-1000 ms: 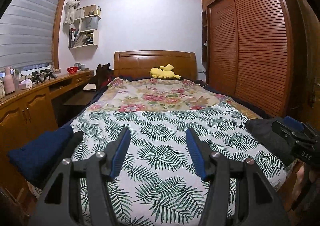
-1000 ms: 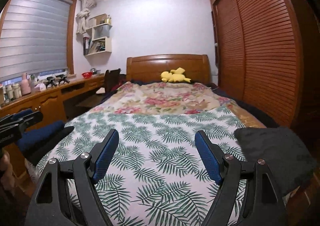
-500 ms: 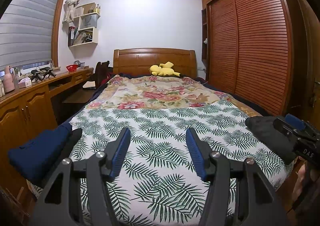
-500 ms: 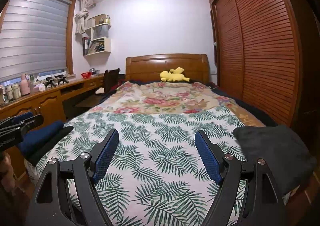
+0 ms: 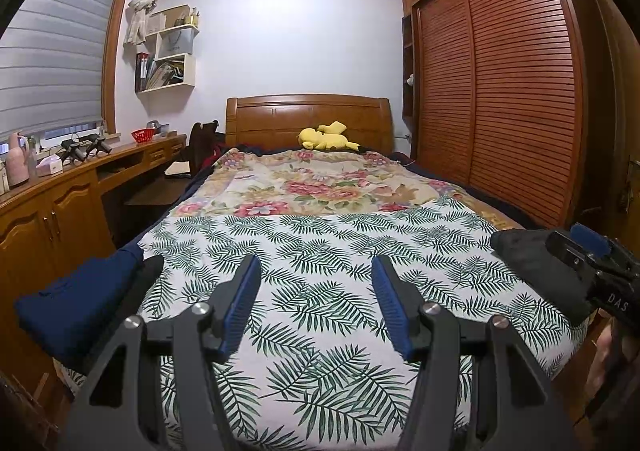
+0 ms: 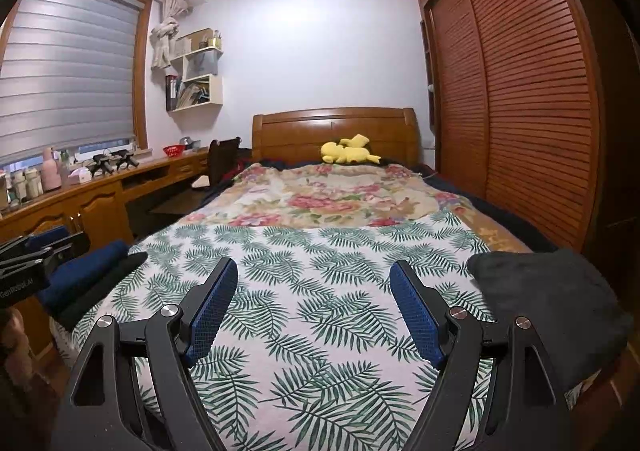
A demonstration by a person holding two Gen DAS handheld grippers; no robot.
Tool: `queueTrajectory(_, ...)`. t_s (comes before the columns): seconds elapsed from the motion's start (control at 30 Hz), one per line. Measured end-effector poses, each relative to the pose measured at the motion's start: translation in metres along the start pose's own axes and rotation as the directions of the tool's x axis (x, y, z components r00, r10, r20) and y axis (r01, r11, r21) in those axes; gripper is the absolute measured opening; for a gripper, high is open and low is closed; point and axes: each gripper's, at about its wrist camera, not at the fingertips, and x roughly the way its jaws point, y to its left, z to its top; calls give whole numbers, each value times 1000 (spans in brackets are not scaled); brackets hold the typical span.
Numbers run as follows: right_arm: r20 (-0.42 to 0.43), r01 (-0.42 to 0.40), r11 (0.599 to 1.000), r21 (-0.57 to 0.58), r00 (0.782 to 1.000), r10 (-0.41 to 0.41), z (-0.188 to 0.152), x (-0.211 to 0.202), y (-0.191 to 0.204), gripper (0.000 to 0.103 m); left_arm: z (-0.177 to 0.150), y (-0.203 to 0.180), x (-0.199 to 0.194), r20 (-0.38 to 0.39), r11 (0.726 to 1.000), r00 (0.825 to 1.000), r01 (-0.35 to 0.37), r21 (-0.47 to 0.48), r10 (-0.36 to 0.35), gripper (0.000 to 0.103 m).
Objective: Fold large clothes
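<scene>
A folded navy garment (image 5: 76, 299) lies on a black one at the bed's near left corner; it also shows in the right wrist view (image 6: 82, 273). A dark grey folded garment (image 6: 548, 303) lies at the near right corner, also seen in the left wrist view (image 5: 536, 267). My left gripper (image 5: 316, 279) is open and empty above the palm-leaf sheet (image 5: 320, 251). My right gripper (image 6: 314, 283) is open and empty above the same sheet (image 6: 320, 263). Each gripper shows at the edge of the other's view.
A floral quilt (image 5: 316, 187) covers the far half of the bed, with a yellow plush toy (image 5: 326, 137) by the wooden headboard. A wooden desk (image 5: 60, 195) with bottles runs along the left. A louvred wardrobe (image 5: 512, 91) stands on the right.
Both grippers have tilted up slightly and drawn back a little, so the bed sits lower in view. Both stay open and empty. The clothes have not moved.
</scene>
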Motion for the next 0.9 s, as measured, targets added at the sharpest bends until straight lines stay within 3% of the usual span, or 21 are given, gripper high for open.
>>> queueTrajectory(0.9,6,2,1000,-1,1000,-2,0,-3,2,81,0,-4,-5,12,1000,1000,6,0,-6,57)
